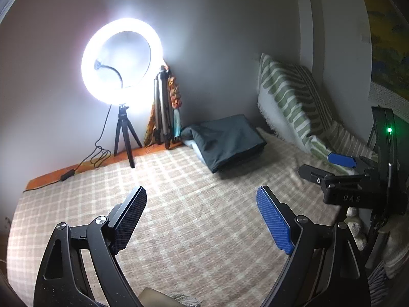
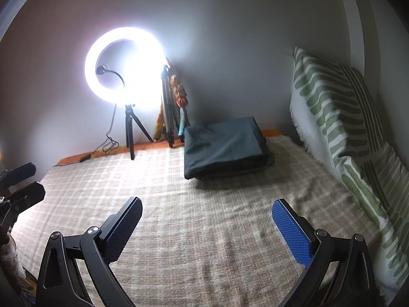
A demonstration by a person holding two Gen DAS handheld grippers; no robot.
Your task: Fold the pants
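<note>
Lying folded at 12 o'clock on the far side of the blanket (image 2: 204,230), close to the wall: pants (image 2: 225,148), dark, stacked on what may be a second folded piece. Well apart from both grippers. Left gripper (image 1: 202,215): jaws apart, nothing between them. Right gripper (image 2: 207,227): jaws apart, empty, hovering over bare blanket.

Risks, judged from this layout:
- Pinching the blanket along with the pants if lowered too deep; loose weave snags easily.
- Grabbing only the top layer, undoing the fold.
- Knocking the ring light (image 2: 125,69) or tripod (image 2: 168,107) at 11 o'clock on a long reach.
- Glare hiding the near edge of the pants.
- Brushing the pillow (image 2: 340,117) at 2 o'clock with the right gripper.
</note>
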